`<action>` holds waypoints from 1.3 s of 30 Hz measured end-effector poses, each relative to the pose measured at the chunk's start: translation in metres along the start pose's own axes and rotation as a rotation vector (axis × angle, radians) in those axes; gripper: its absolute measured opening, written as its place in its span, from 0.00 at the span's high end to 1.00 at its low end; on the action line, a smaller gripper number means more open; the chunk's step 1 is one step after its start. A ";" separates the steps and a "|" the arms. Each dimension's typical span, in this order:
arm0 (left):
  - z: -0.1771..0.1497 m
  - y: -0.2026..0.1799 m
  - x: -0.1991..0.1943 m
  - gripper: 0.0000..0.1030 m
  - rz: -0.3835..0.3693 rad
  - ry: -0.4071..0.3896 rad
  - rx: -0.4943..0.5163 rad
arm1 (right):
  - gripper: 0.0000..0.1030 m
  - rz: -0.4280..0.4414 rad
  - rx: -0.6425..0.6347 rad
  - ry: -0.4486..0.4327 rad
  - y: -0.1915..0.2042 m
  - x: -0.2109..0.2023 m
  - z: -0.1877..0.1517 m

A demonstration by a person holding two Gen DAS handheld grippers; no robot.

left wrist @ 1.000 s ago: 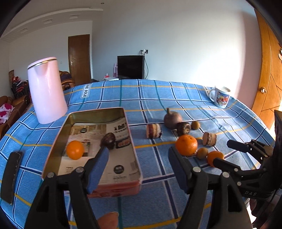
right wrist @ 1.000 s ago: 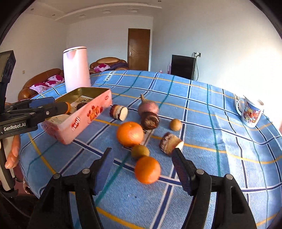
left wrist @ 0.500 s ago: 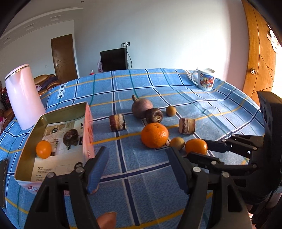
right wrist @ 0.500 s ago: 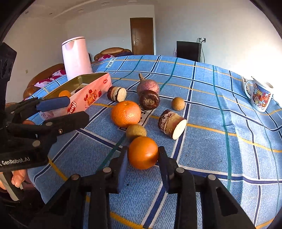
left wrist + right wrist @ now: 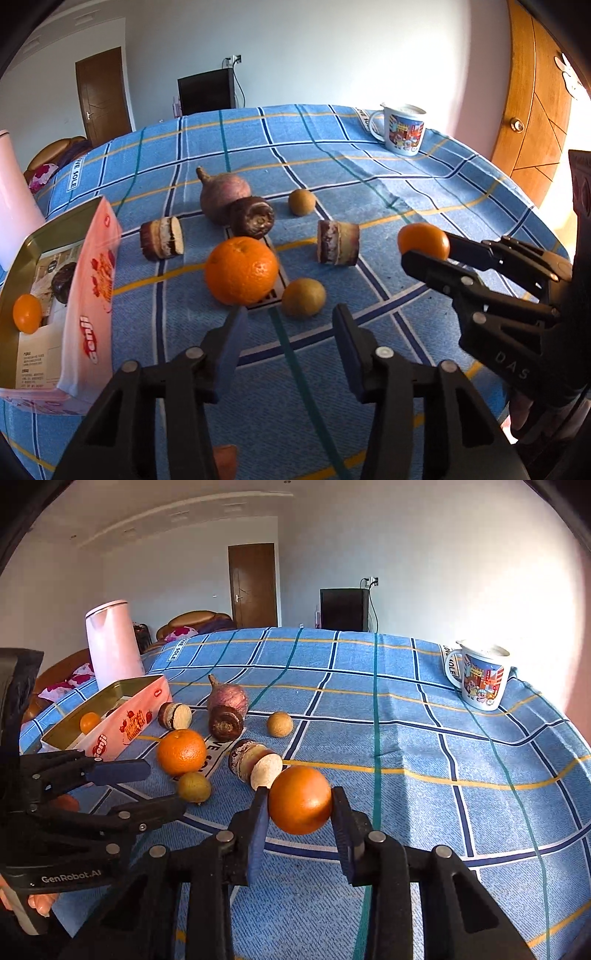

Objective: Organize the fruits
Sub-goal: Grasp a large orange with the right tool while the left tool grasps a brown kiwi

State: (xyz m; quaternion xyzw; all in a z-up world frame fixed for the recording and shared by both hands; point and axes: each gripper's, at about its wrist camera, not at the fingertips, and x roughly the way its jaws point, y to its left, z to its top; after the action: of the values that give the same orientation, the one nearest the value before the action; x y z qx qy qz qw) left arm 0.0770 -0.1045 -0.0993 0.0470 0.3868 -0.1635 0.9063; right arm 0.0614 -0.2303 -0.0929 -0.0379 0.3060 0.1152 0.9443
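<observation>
Our right gripper point(image 5: 299, 806) has both fingers pressed against a small orange point(image 5: 300, 799), which it holds clear of the table. Our left gripper point(image 5: 286, 328) hangs low over the cloth with its jaws spread apart and nothing between them, its blue pads point(image 5: 232, 341) facing inward. The two grippers sit side by side, near each other.

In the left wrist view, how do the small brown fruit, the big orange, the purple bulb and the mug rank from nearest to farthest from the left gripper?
From the left gripper:
1. Small brown fruit, just ahead between the fingers.
2. Big orange, ahead, slightly left.
3. Purple bulb, farther back, left of centre.
4. Mug, at the table's far right edge.
</observation>
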 end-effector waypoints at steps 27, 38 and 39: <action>0.000 -0.005 -0.008 0.72 0.010 -0.139 0.021 | 0.66 0.027 -0.005 -0.127 0.004 -0.018 -0.007; -0.002 -0.006 -0.030 0.72 0.038 -0.236 0.042 | 0.66 0.018 -0.017 -0.213 0.006 -0.030 -0.010; -0.002 -0.006 -0.031 0.72 0.042 -0.244 0.043 | 0.66 0.015 -0.019 -0.218 0.007 -0.031 -0.011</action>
State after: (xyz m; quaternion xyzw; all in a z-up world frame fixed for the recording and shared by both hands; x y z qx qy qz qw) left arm 0.0529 -0.1017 -0.0781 0.0543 0.2689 -0.1574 0.9487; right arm 0.0295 -0.2311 -0.0837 -0.0317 0.2006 0.1284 0.9707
